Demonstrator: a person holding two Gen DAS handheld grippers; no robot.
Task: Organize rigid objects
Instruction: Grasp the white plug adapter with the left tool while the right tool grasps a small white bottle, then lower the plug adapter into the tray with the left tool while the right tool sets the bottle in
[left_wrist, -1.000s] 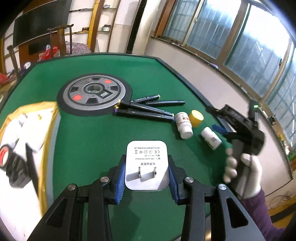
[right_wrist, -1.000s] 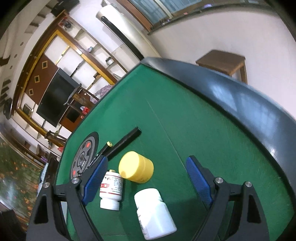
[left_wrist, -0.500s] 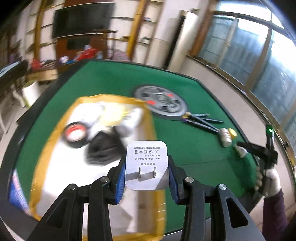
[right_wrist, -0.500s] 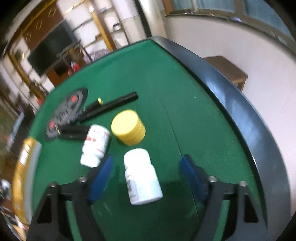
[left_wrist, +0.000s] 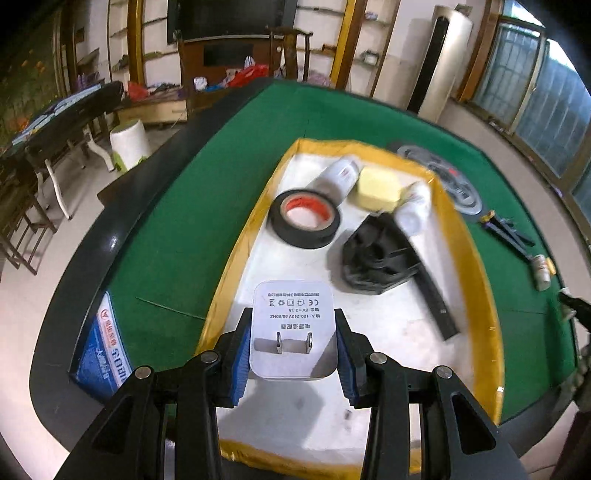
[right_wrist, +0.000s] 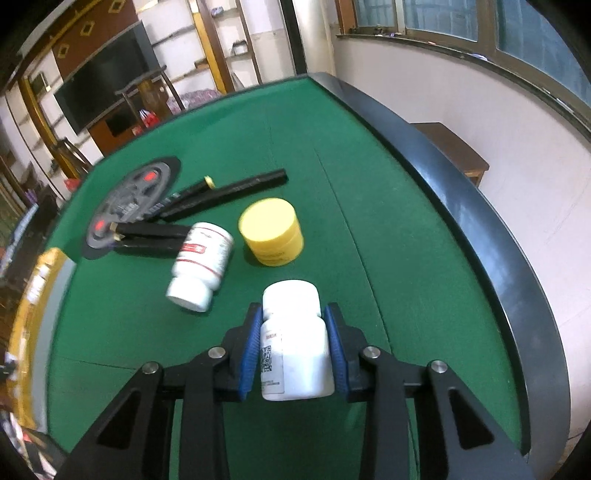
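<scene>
My left gripper (left_wrist: 292, 343) is shut on a white power adapter (left_wrist: 293, 328), prongs toward the camera, held over the near part of a yellow-rimmed white tray (left_wrist: 476, 266). The tray holds a black tape roll (left_wrist: 304, 218), a black fan (left_wrist: 373, 258), a black bar, white bottles and a yellow block (left_wrist: 376, 186). My right gripper (right_wrist: 293, 343) is shut on a white pill bottle (right_wrist: 295, 343) lying on the green table. A second white bottle (right_wrist: 201, 264), a yellow jar (right_wrist: 271, 230) and black pens (right_wrist: 221, 194) lie beyond it.
A grey weight plate (right_wrist: 129, 199) lies behind the pens; it also shows past the tray (left_wrist: 443, 177). A blue box (left_wrist: 105, 350) lies at the table's left edge. The table's black rim (right_wrist: 480, 221) curves along the right. The tray's edge (right_wrist: 33, 280) shows at left.
My left gripper has swung left with the adapter from over the green felt to over the tray. My right gripper has moved forward and closed on the white pill bottle.
</scene>
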